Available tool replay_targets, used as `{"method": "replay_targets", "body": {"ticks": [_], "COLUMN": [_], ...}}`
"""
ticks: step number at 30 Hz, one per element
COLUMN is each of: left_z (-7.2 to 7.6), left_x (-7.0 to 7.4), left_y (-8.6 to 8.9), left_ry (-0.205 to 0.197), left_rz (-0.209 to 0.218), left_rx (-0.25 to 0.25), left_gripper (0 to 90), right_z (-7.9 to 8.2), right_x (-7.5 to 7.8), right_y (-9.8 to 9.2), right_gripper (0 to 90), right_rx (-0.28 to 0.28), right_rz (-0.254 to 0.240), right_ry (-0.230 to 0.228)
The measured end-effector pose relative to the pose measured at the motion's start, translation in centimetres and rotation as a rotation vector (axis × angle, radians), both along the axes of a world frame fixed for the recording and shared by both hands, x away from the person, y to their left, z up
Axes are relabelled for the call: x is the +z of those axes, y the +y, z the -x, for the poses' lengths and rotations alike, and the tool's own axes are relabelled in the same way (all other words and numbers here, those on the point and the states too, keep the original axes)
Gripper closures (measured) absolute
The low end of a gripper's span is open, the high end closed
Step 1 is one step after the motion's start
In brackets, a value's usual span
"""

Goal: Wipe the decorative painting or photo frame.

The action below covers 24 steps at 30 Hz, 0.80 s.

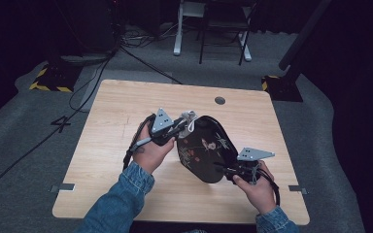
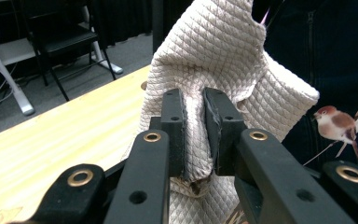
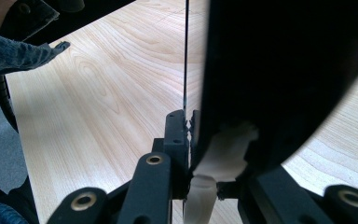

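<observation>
A dark bird-printed bag (image 1: 206,148) is held above the desk (image 1: 116,145). Its cream quilted lining (image 2: 223,60) is pinched by the left hand-held gripper (image 2: 195,135), the rim clamped by the right hand-held gripper (image 3: 190,140), probably for turning it out.

Denim sleeves (image 1: 121,196); black hand-held grippers, brass screws (image 2: 152,136).

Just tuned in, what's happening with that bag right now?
A person holds a dark bird-print bag above the table with both grippers. The left gripper is shut on the bag's cream quilted lining, which sticks out at the bag's far end. The right gripper is shut on the near edge of the bag. The bag hangs tilted between the two.
</observation>
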<state>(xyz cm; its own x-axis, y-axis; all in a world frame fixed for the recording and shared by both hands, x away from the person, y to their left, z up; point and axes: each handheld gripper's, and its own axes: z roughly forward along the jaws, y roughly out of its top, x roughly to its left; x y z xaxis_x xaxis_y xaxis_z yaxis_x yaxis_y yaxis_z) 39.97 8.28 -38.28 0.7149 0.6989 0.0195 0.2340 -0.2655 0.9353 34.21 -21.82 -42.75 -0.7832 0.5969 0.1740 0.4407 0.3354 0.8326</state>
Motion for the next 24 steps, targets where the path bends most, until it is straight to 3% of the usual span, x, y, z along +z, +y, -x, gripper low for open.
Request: {"method": "replay_targets", "body": {"ticks": [24], "left_z": [0.1], "left_x": [-2.4], "left_y": [1.6], "left_ry": [0.059], "left_rz": [-0.01], "left_rx": [0.03], "left_gripper": [78.6], "right_z": [-0.2], "right_x": [0.1], "right_y": [-0.2], "right_gripper": [79.4], "right_rx": [0.019], "right_rz": [0.008], "right_ry": [0.001]}}
